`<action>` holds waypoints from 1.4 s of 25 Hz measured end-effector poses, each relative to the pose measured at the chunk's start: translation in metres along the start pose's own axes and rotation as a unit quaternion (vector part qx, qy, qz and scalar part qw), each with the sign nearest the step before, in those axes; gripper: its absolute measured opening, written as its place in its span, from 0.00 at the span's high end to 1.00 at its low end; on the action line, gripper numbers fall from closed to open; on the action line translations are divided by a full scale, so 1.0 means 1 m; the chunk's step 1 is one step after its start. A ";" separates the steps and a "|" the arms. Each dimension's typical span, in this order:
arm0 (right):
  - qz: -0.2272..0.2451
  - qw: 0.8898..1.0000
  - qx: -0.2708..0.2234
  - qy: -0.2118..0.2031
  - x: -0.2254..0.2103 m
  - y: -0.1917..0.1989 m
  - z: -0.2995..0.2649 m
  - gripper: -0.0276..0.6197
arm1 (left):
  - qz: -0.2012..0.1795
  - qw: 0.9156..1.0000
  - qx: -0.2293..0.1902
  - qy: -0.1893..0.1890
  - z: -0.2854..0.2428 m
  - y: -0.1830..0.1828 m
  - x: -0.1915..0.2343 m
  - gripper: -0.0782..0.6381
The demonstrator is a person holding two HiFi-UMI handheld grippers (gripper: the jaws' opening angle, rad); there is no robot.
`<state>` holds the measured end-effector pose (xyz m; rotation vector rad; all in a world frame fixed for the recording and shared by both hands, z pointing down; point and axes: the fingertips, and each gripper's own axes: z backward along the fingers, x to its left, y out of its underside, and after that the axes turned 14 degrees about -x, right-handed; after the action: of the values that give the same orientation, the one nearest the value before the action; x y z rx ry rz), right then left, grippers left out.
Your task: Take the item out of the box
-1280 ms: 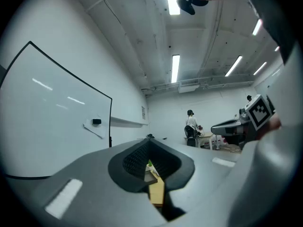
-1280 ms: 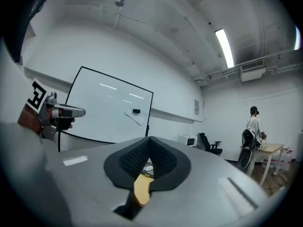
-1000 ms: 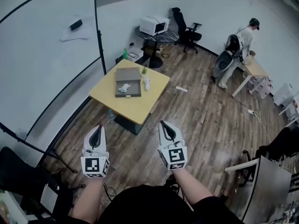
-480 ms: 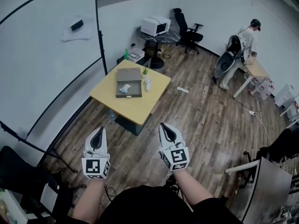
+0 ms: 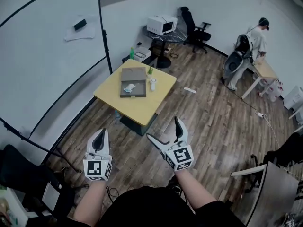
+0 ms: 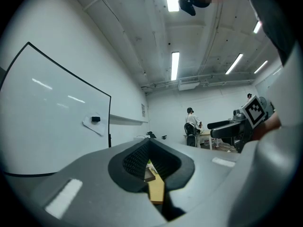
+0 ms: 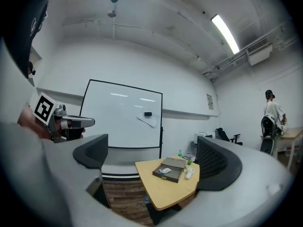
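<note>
Far ahead stands a yellow table (image 5: 142,107) with an open flat brown box (image 5: 133,82) on it. A small white item (image 5: 129,86) lies inside the box (image 7: 171,170), also seen as a pale item (image 7: 164,170). Both grippers hang over the wooden floor, well short of the table. My left gripper (image 5: 99,136) is shut with nothing in it; its dark pads (image 6: 137,159) meet. My right gripper (image 5: 163,128) is opening, jaws spread wide, nothing between them; the table (image 7: 165,190) shows through the gap of my right gripper (image 7: 151,157).
A white bottle-like object (image 5: 153,84) and a tiny plant (image 5: 150,71) stand beside the box. A whiteboard (image 5: 42,56) lines the left wall. A microwave (image 5: 162,24) on a round table, an office chair (image 5: 195,26) and a person (image 5: 255,37) at a desk are further back.
My right gripper's jaws have swung from shut to wide open. The left gripper stays shut in the same place. The head view has shifted slightly.
</note>
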<state>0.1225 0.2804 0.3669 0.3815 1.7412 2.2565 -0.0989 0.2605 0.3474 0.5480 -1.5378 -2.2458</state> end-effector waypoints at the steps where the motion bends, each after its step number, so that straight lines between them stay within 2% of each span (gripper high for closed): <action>1: 0.000 1.000 0.000 -0.001 -0.002 0.000 0.001 0.06 | -0.002 1.000 0.001 -0.004 0.000 0.001 -0.001 0.89; 7: -0.001 1.000 -0.014 -0.015 -0.023 0.002 0.006 0.06 | -0.017 0.999 -0.006 -0.028 -0.006 0.004 -0.008 0.89; 12: -0.004 0.999 -0.014 -0.029 -0.039 0.016 -0.007 0.06 | -0.016 0.999 0.003 -0.043 -0.017 0.022 -0.009 0.89; 21: -0.001 0.999 -0.011 -0.034 -0.061 0.046 -0.060 0.06 | -0.012 0.999 0.003 -0.035 -0.066 0.059 0.015 0.89; 27: 0.004 1.000 0.014 -0.027 -0.085 0.079 -0.123 0.06 | 0.008 1.000 0.014 -0.021 -0.131 0.104 0.056 0.89; 35: 0.011 0.998 0.062 -0.032 -0.112 0.131 -0.283 0.06 | 0.025 0.999 0.027 0.002 -0.260 0.164 0.161 0.89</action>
<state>0.1176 -0.0471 0.4198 0.4951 1.8581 2.1330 -0.0928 -0.0828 0.3968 0.5230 -1.5954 -2.1704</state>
